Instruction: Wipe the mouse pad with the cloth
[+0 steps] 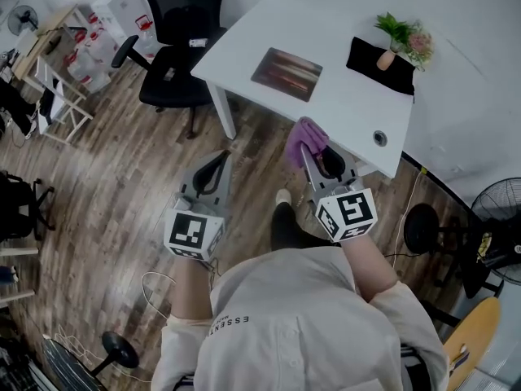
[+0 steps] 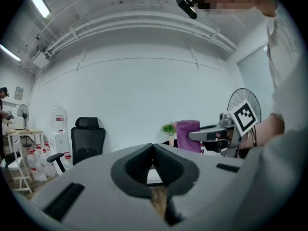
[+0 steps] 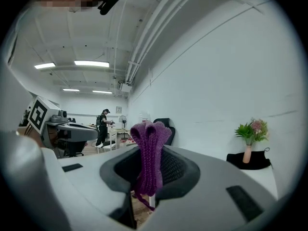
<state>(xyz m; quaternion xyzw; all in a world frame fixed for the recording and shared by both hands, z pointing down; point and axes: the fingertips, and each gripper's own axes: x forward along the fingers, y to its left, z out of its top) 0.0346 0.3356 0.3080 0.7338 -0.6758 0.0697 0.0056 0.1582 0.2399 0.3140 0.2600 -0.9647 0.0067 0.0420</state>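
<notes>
Only readable writing I can spot is grey lettering starting "ESSENTI" on the person's white shirt (image 1: 269, 332). The cubes on both grippers just carry black-and-white square markers, no words. The rectangular mouse pad (image 1: 286, 73), dark with reddish-orange streaks, lies flat on the white table (image 1: 342, 104) at about 12 o'clock in the head view, nothing on top of it. The purple knitted cloth (image 1: 304, 135) is bunched into a soft fold and pinched in the right gripper (image 1: 313, 151). Its own view shows the jaws clamped on it, the cloth sticking up past the tips with a loose thread hanging below. The cloth hangs in the air over the table's near edge, at roughly 5 o'clock from the pad and clearly apart from it. The left gripper (image 1: 218, 160) sits at 9 o'clock from the right one, over the wood floor, jaws pressed together with nothing between them. Both are held out in front of the body, pointing toward the table. A black office chair (image 1: 175, 39) stands at 10 o'clock. A small pink vase with greenery (image 1: 397, 43) stands on a black mat at 2 o'clock.
</notes>
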